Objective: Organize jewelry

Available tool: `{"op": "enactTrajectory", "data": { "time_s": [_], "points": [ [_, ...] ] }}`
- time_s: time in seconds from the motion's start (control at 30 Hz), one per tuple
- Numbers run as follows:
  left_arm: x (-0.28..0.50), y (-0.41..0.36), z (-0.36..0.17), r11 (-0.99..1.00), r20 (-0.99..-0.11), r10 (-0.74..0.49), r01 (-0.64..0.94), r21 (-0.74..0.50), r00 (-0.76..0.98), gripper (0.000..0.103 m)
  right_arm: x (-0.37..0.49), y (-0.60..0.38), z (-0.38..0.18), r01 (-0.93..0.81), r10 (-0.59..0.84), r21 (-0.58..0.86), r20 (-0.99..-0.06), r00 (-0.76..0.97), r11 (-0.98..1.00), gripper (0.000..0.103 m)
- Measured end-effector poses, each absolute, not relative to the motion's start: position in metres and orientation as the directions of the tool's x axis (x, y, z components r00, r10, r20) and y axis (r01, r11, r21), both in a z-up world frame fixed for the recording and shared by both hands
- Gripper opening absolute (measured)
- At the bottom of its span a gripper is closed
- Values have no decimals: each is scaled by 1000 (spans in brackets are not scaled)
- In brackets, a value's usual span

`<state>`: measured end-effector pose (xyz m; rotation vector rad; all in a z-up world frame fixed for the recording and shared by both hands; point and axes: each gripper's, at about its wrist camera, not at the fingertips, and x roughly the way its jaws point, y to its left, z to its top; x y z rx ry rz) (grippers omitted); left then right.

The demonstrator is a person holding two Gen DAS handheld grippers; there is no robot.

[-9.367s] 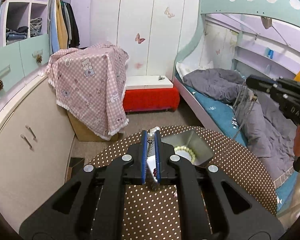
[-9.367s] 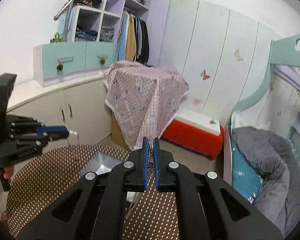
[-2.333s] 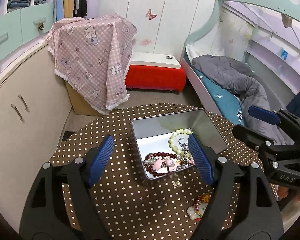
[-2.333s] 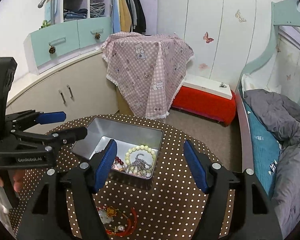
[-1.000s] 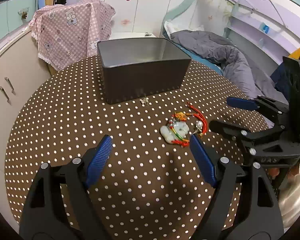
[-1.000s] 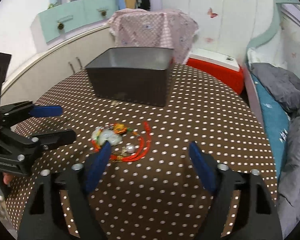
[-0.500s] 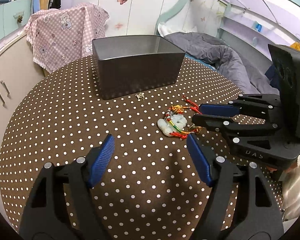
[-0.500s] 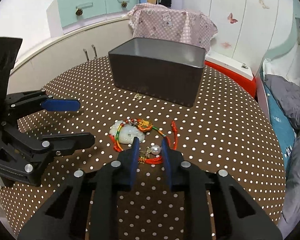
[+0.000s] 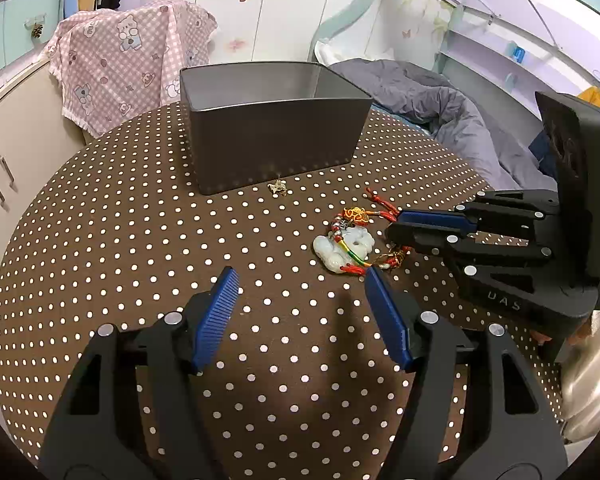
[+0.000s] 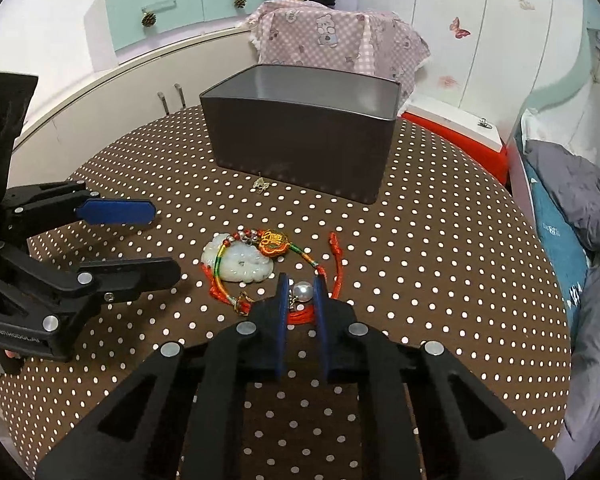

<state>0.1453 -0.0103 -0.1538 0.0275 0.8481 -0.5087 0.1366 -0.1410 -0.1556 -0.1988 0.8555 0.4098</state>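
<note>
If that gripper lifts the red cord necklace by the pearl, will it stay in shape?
Probably not: the red cord necklace lies in loose curves, so it should droop. The jade pendant looks solid and would likely dangle. The round pearl might slip between the right gripper pads.

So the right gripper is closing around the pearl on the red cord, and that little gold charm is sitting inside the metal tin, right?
Not quite. The gold charm lies on the table just outside the metal tin, as the right wrist view shows. The right gripper does straddle the pearl.
</note>
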Motion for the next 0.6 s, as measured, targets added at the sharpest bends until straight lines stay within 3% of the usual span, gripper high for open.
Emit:
{"op": "enactTrajectory", "data": {
  "time_s": [0.3, 0.6],
  "points": [
    [149, -9, -155, 885, -728, -412, 429, -178, 548, 65, 137, -136, -159, -434, 246, -42, -773, 585, 900, 19],
    [153, -10, -156, 883, -735, -417, 431, -187, 535, 65, 141, -130, -162, -511, 275, -57, -789, 550, 858, 20]
  ]
}}
